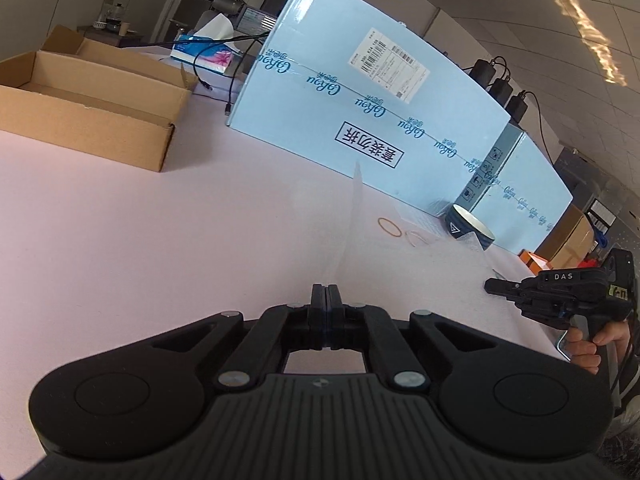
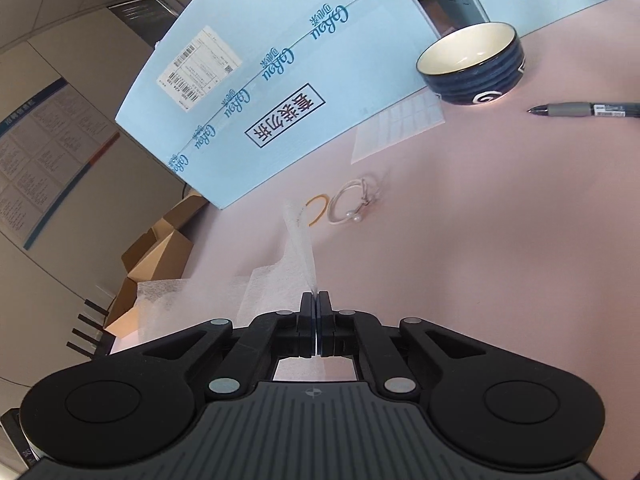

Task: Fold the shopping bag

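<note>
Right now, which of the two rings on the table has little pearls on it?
The white ring, lying right of the plain orange ring. Two small pearls sit on its near edge; the orange one has none.

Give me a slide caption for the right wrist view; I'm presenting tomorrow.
Right gripper shut on translucent white shopping bag over pink table, beside navy bowl and pen.

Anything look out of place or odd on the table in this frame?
Nothing damaged or spilled. Clutter sits beyond the translucent bag: rubber bands, a beaded cord, a pen and a bowl. Both grippers, left and right, are shut on the bag.
</note>
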